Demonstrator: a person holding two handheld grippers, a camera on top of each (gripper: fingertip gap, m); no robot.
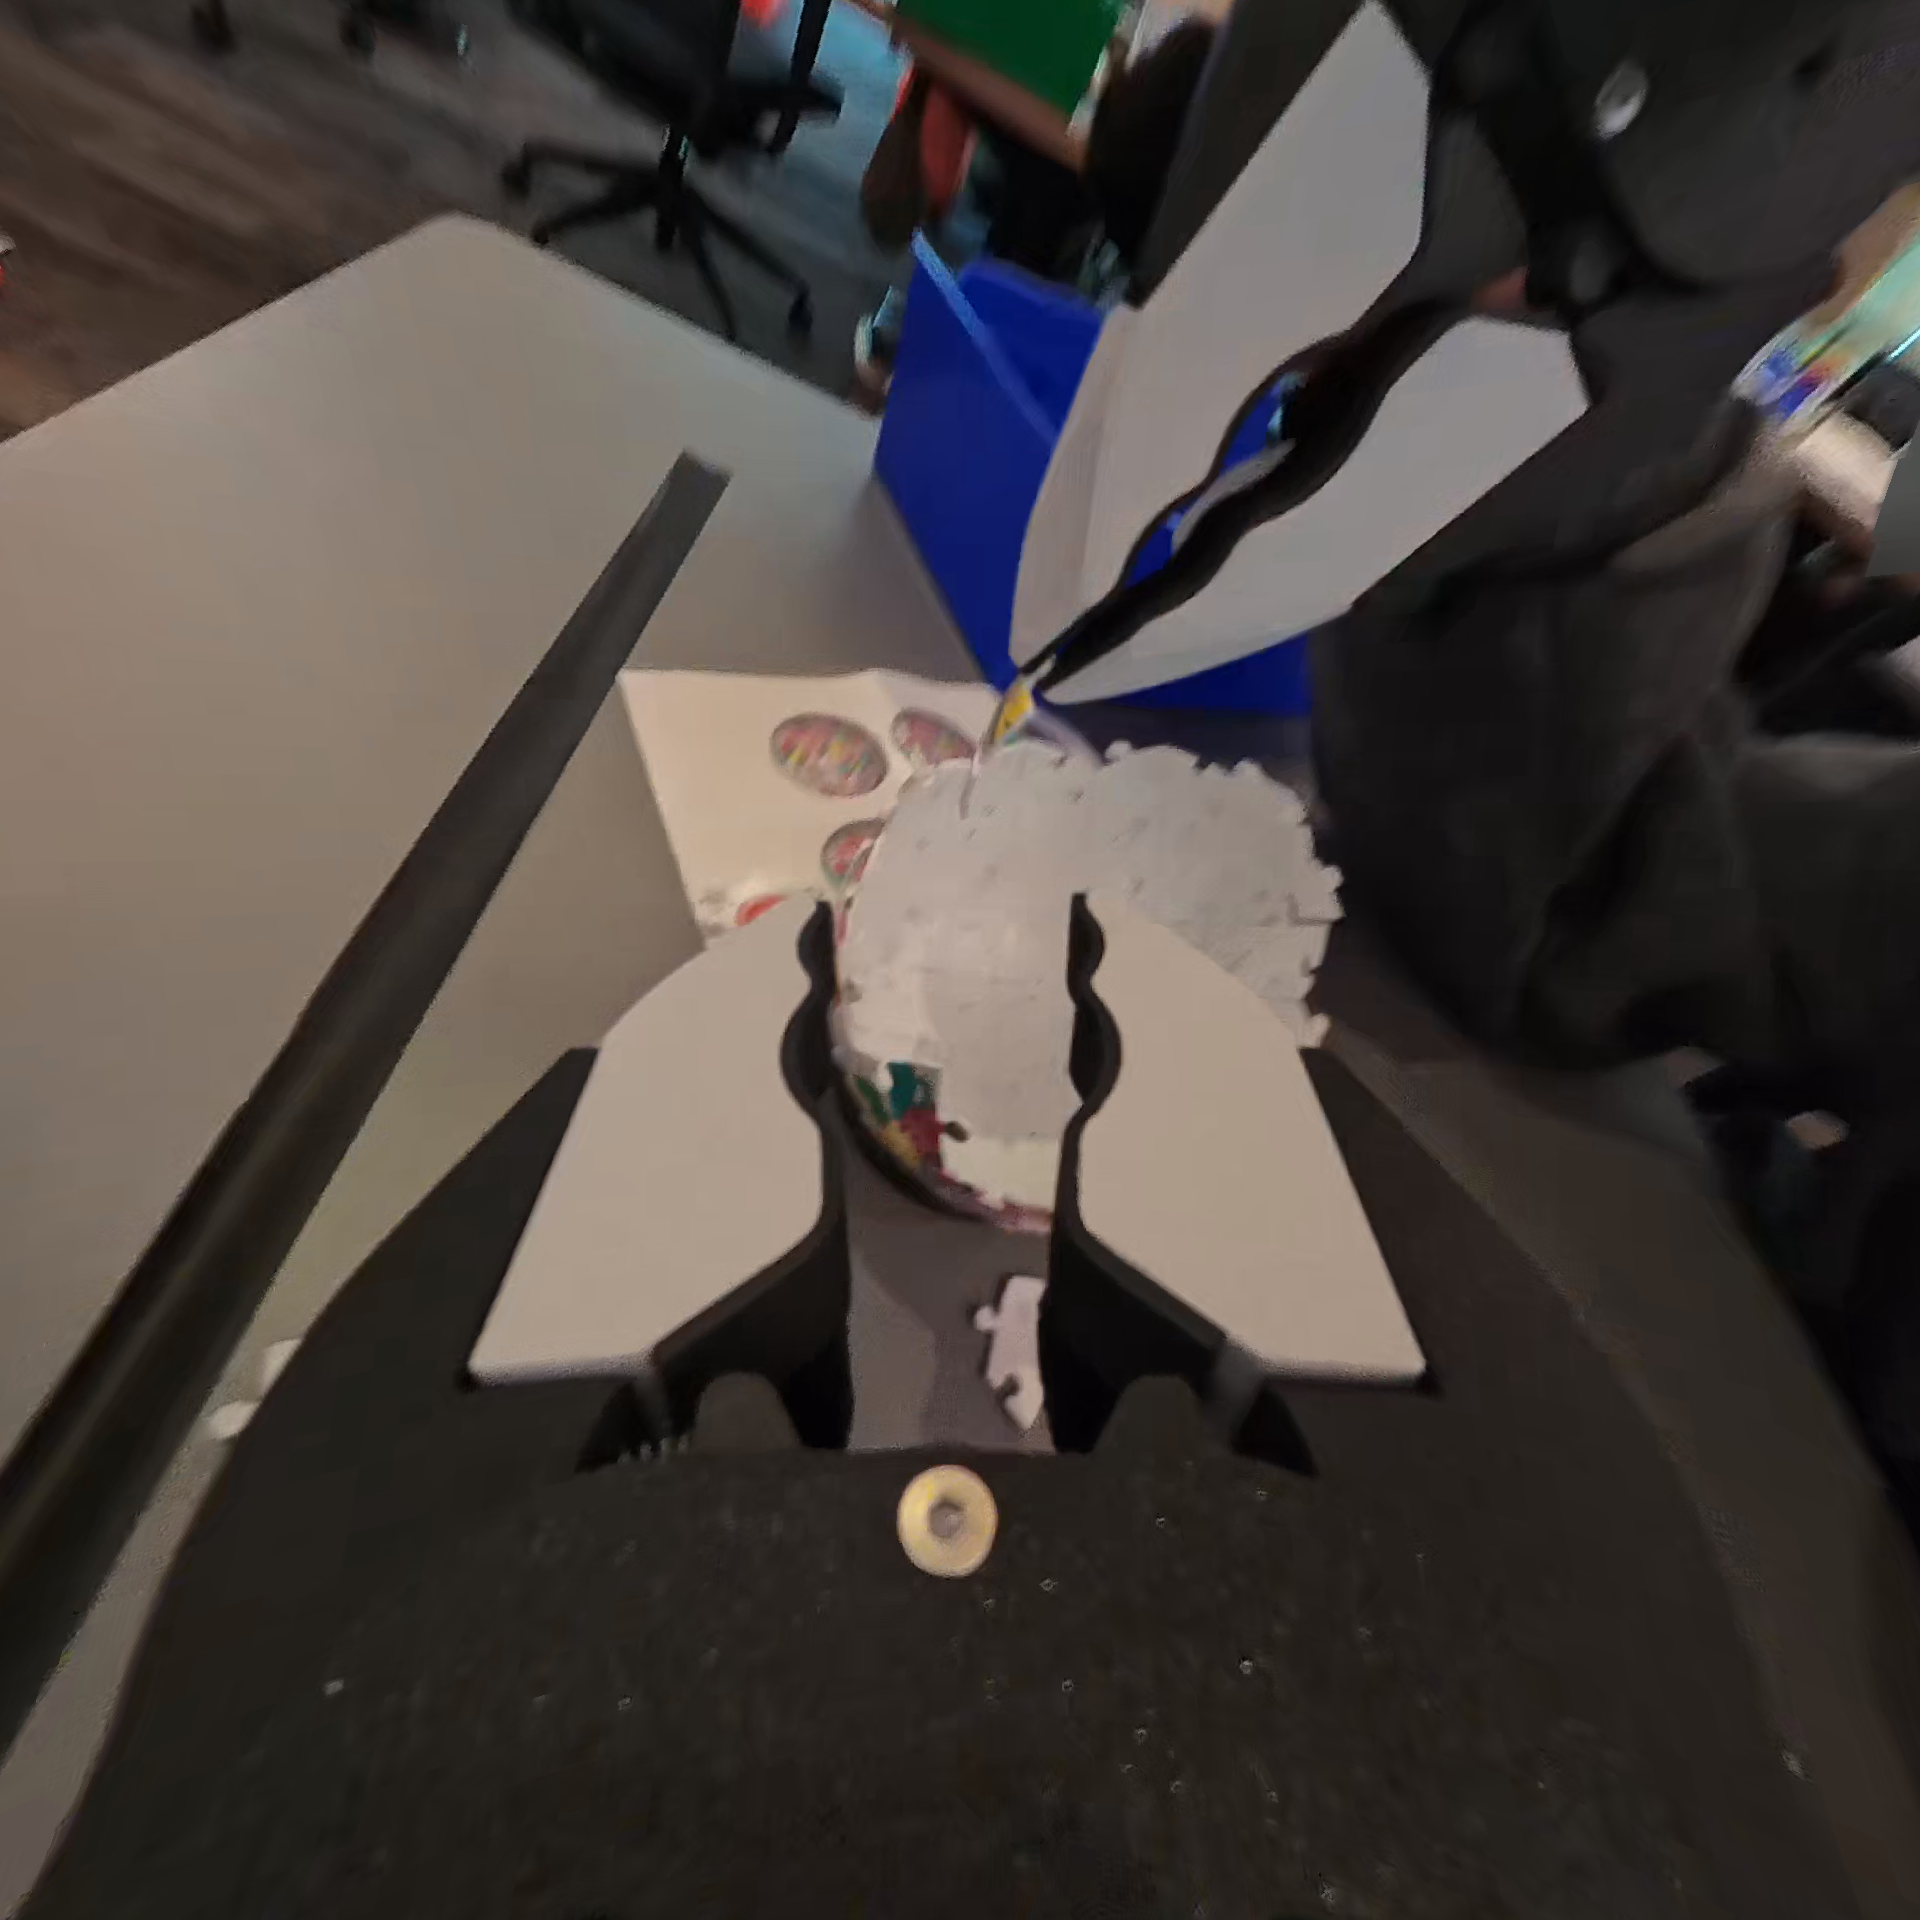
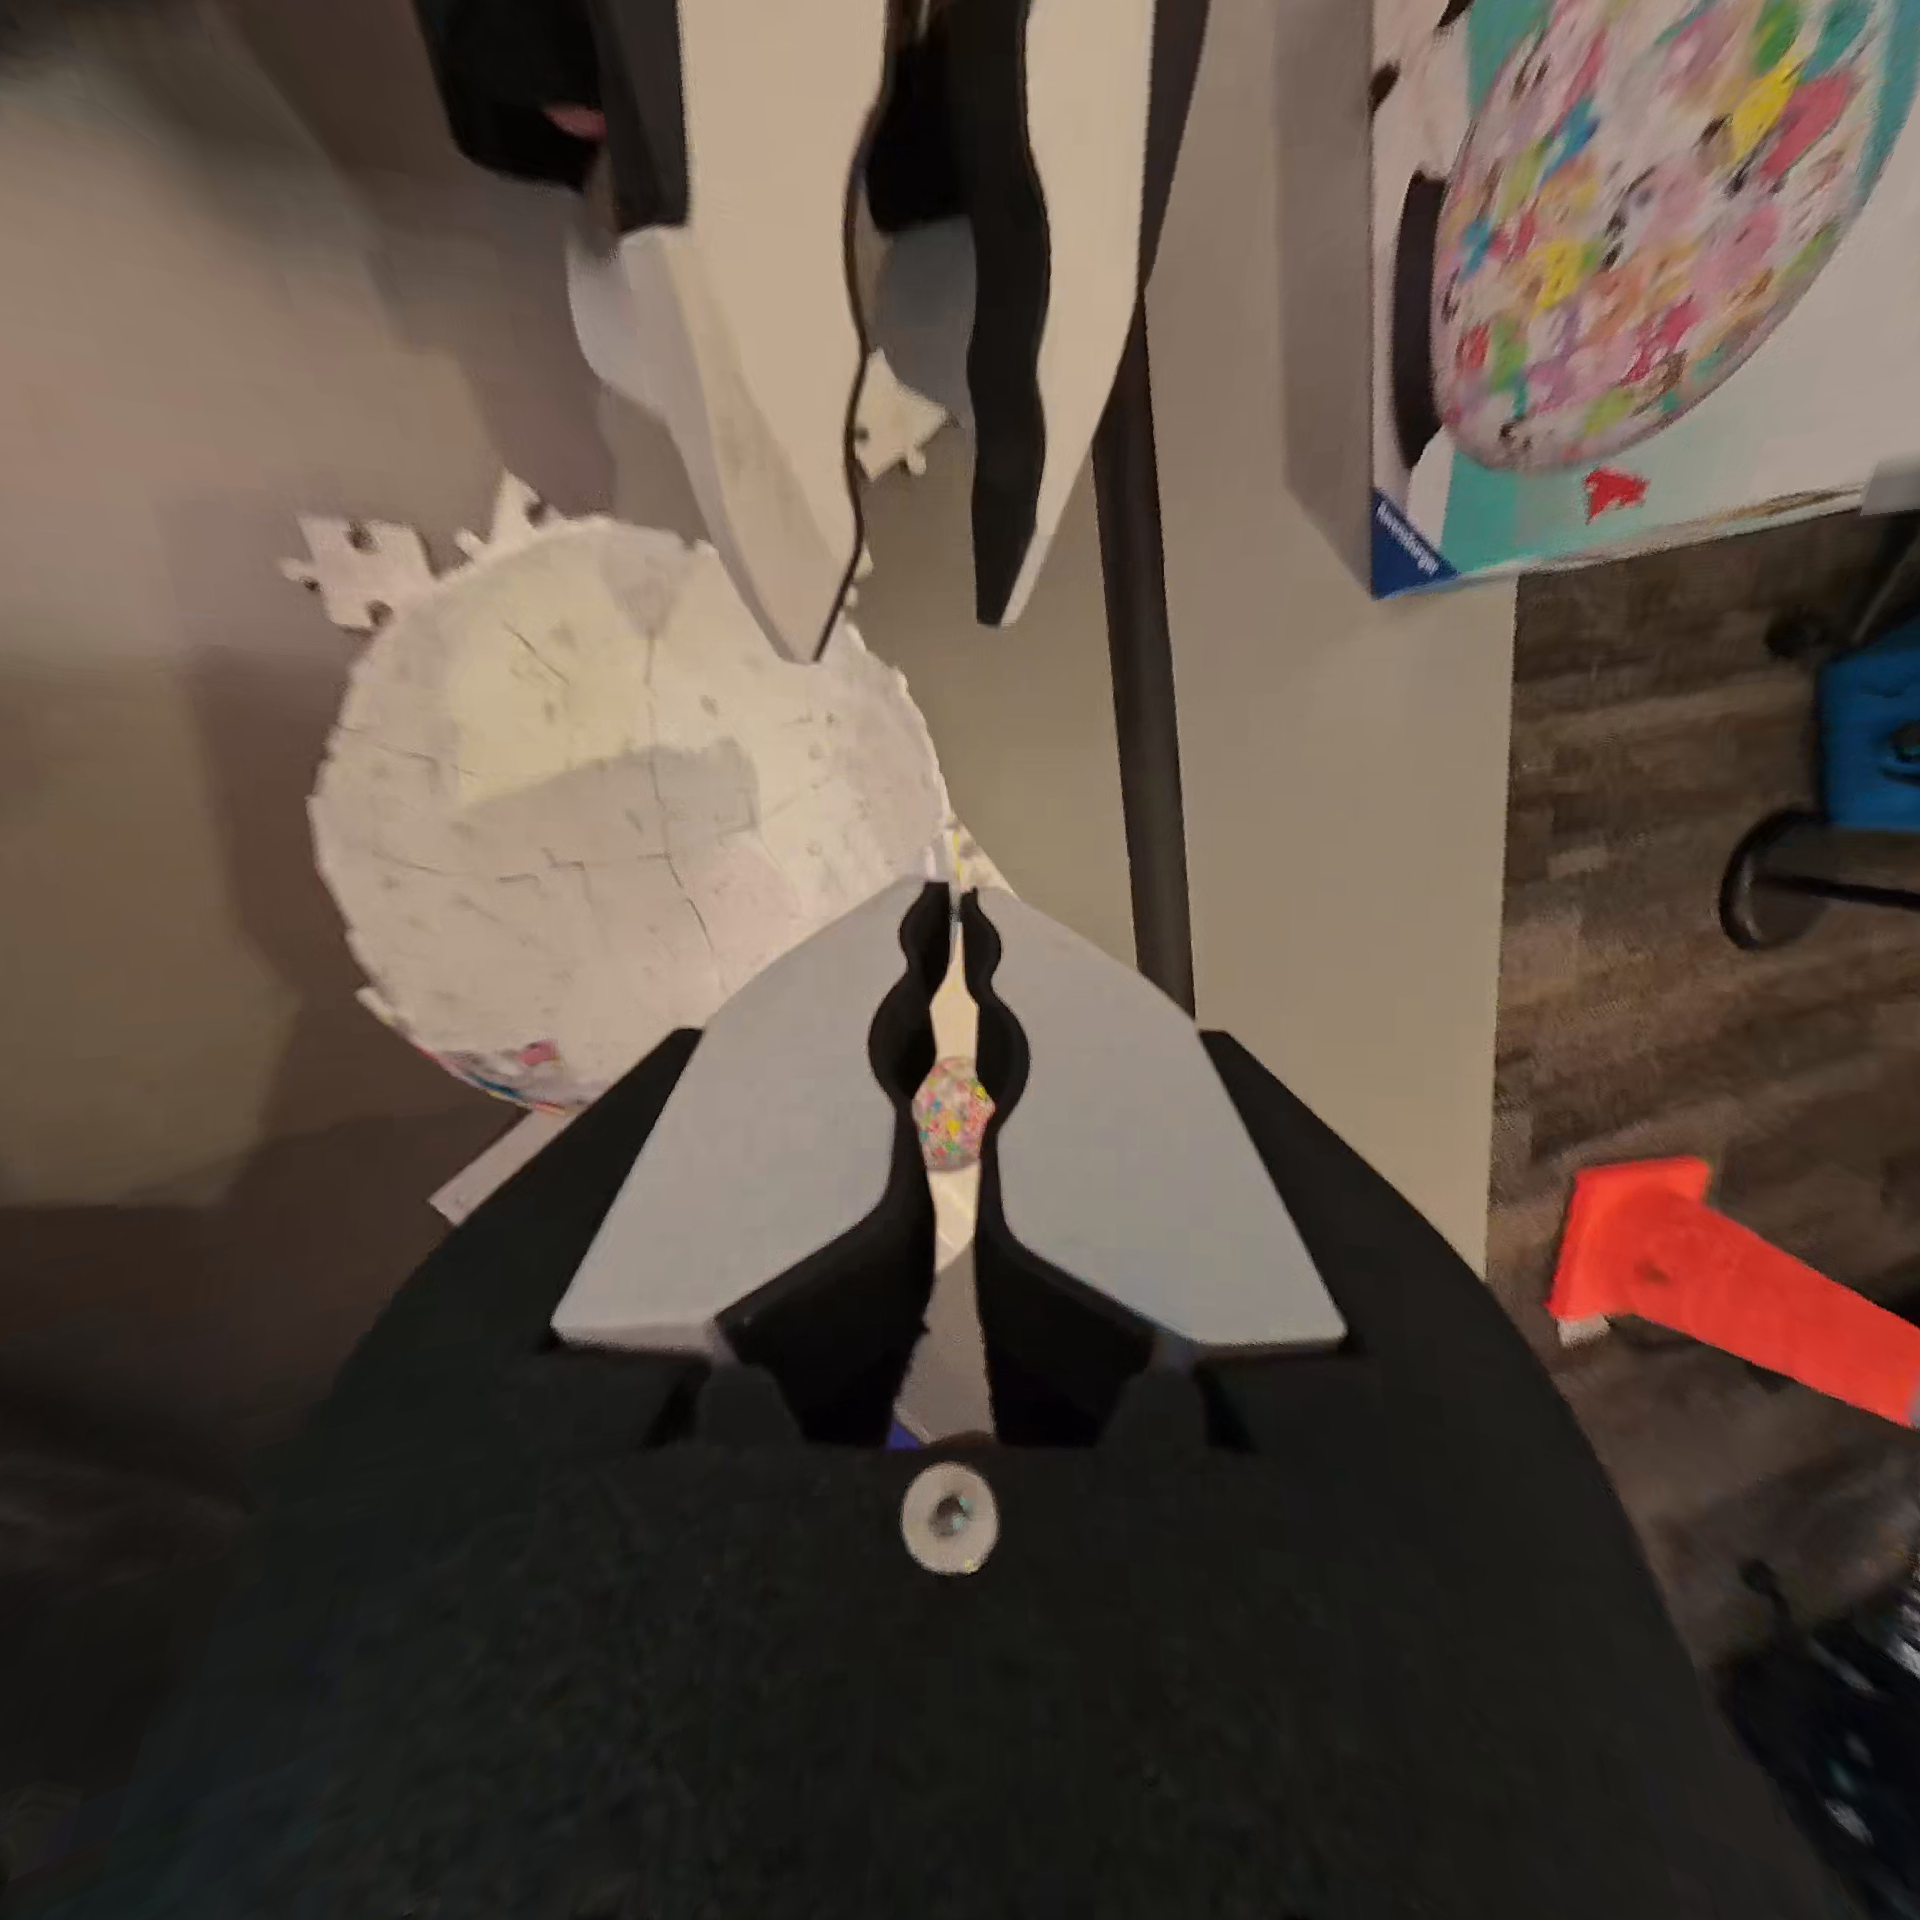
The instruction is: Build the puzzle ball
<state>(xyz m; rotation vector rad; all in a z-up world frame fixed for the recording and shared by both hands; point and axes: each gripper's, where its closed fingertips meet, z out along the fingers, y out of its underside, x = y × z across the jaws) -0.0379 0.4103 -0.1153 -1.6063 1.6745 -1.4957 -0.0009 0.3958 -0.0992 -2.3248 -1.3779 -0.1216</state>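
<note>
Half-built puzzle ball [image 1: 966, 997] mid-frame on the grey table [image 1: 312, 540].

The left gripper [image 1: 951, 914] has its fingers apart around the ball's jagged rim. The right gripper [image 2: 956, 899] is pinched on a small puzzle piece [image 1: 1013, 717] at the rim, upper right. Only the right view shows the puzzle box [image 2: 1621, 270]; only the left shows a blue bin [image 1: 977, 436]. A paper sheet [image 1: 748, 758] lies just behind.

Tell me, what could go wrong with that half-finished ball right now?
The right gripper pinches only the edge of a small puzzle piece; pressing it in could make it slip out. The half-built shell has ragged rims; the left gripper straddling its wall could pop joined pieces loose.
</note>
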